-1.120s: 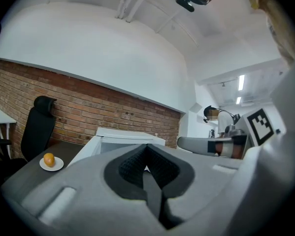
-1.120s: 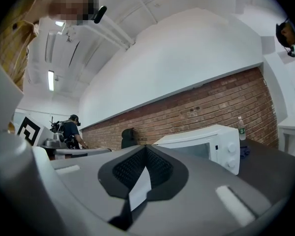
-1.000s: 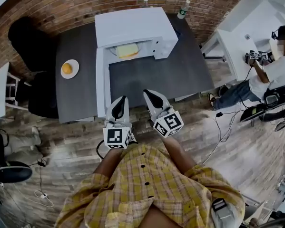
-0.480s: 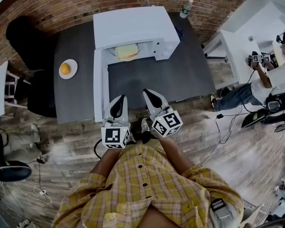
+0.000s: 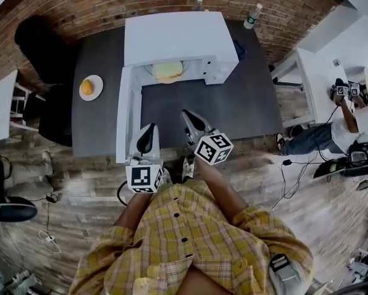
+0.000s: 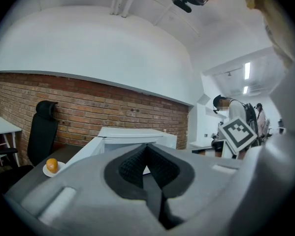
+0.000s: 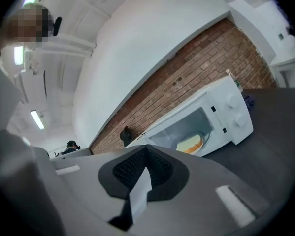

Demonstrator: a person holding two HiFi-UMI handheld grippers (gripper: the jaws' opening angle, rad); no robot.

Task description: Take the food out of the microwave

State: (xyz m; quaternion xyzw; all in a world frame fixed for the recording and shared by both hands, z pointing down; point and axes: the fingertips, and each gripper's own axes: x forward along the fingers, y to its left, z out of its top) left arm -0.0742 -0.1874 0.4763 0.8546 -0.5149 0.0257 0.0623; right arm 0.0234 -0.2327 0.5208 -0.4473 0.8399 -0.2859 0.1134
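The white microwave [image 5: 177, 39] stands on the dark table [image 5: 233, 103] with its door [image 5: 125, 118] swung open to the left. Inside lies the yellow food [image 5: 168, 70] on a plate, also visible in the right gripper view as food [image 7: 191, 144] behind the opening. Both grippers hover at the table's near edge, well short of the microwave. My left gripper [image 5: 148, 140] [image 6: 147, 156] has its jaws together with nothing in them. My right gripper [image 5: 193, 121] [image 7: 146, 161] is tilted, its jaws closing the last bit on nothing.
An orange on a small white plate [image 5: 87, 87] sits at the table's left. A black chair [image 5: 42, 48] stands left of the table. Two bottles [image 5: 252, 14] stand behind the microwave. A white desk [image 5: 313, 72] and a seated person [image 5: 356, 121] are at the right.
Both grippers have sunk a little at the table's near edge. The right one has rolled to a tilt. The microwave door stays open with the food inside.
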